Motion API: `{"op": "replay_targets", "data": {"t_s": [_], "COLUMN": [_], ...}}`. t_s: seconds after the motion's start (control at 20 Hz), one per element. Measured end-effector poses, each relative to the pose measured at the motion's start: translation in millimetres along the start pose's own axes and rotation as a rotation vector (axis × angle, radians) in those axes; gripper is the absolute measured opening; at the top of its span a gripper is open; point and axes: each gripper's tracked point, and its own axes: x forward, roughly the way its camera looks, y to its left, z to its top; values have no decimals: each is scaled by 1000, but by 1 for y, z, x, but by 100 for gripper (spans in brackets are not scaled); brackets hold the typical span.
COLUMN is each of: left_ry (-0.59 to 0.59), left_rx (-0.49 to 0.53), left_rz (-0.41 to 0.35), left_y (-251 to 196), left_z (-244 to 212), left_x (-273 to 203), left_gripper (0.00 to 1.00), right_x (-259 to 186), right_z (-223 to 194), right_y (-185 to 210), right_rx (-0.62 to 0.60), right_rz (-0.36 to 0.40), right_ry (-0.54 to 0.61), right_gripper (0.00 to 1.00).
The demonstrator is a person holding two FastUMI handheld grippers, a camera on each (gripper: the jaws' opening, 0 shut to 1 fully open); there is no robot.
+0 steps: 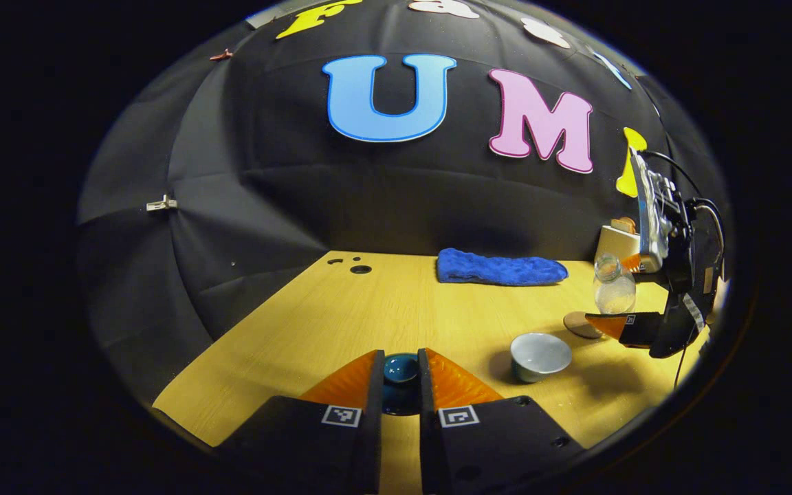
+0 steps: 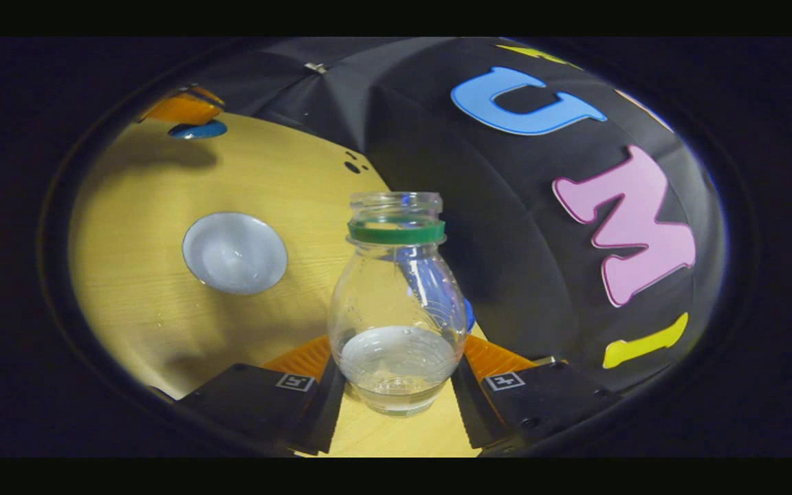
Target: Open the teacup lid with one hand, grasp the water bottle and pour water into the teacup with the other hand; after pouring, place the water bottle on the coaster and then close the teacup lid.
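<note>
My left gripper [image 1: 401, 377] is shut on the knob of a dark teal teacup lid [image 1: 401, 366], held low over the table. The lidless teacup [image 1: 540, 354], pale inside, stands to its right and also appears in the right gripper view [image 2: 234, 252]. My right gripper [image 2: 396, 359] is shut on the lower body of a clear water bottle [image 2: 396, 309], which has no cap, a green neck ring and a little water at the bottom. In the left gripper view the bottle [image 1: 612, 278] is upright in the right gripper [image 1: 614, 295], just beyond a round brown coaster [image 1: 578, 323].
A folded blue cloth [image 1: 499, 268] lies at the back of the wooden table [image 1: 341, 323]. A pale boxy object [image 1: 617, 239] stands at the far right by the wall. The left gripper [image 2: 186, 110] with the lid [image 2: 196, 129] sits at the far edge of the right gripper view.
</note>
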Motion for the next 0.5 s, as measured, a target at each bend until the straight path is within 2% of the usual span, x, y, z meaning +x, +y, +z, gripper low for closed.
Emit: {"op": "replay_targets", "data": {"t_s": [0.15,0.2,0.25,0.5], "left_ry": [9,9,8,4], "left_rx": [3,1,-1,3], "left_rz": [11,14,18,32], "left_y": [7,10,14,20], "left_z": [-6,-7,-9,-12], "left_x": [-1,-1,-2,-1], "left_gripper": [27,27,27,27], "right_x": [1,4,5,9], "right_z": [-1,-2,-2,-1], "right_y": [6,8,10,19], "right_rx": [-89,-117,-146,-296], "right_rz": [16,21,22,20], "right_ry": [12,18,27,37], "right_gripper": [74,78,74,74]}}
